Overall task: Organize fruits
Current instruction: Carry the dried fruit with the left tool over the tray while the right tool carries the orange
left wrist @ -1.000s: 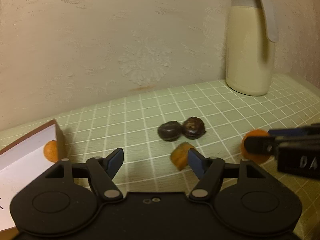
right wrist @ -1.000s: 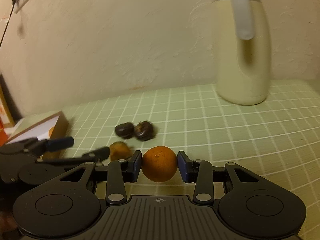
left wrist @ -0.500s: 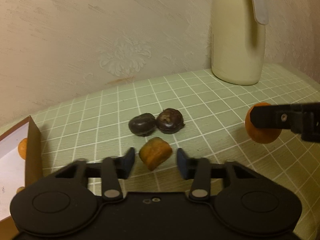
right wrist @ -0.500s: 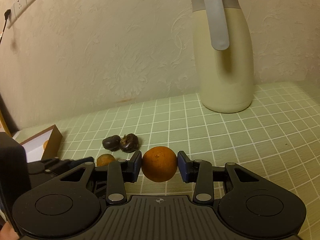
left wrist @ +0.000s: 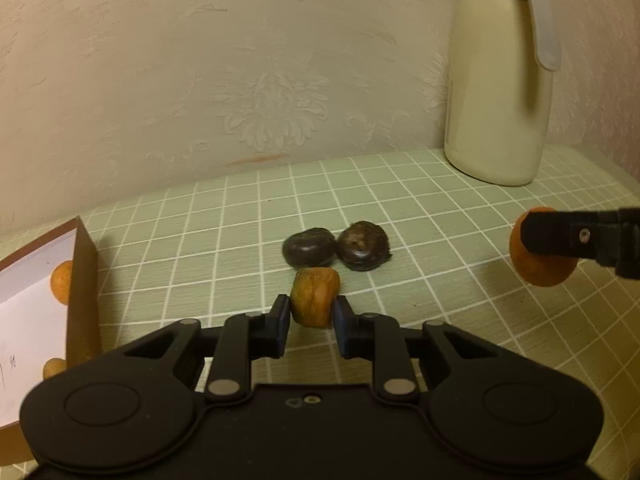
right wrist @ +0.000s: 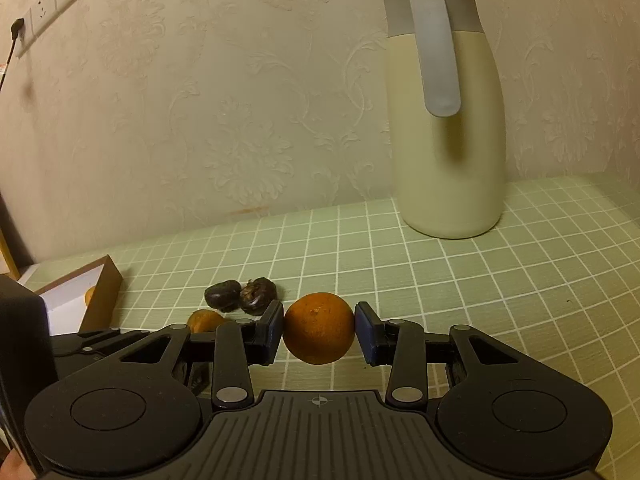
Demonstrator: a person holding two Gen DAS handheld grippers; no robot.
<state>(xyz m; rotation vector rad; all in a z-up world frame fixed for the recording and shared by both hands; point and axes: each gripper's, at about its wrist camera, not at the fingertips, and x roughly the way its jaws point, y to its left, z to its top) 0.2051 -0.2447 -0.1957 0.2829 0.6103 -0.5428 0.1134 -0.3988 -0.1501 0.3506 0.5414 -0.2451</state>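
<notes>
We see the small brownish-orange fruit [left wrist: 314, 298] on the green checked tablecloth [left wrist: 440, 216], just in front of two dark fruits [left wrist: 336, 245], now pinched between the pads of the left gripper [left wrist: 311, 316], whose jaws stood wide around it a second ago. Our right gripper [right wrist: 319, 330] grips a round orange [right wrist: 319, 328] as before. A white box [left wrist: 36, 292] at left contains orange fruit; a cream jug [left wrist: 500, 80] stands by the wall.
</notes>
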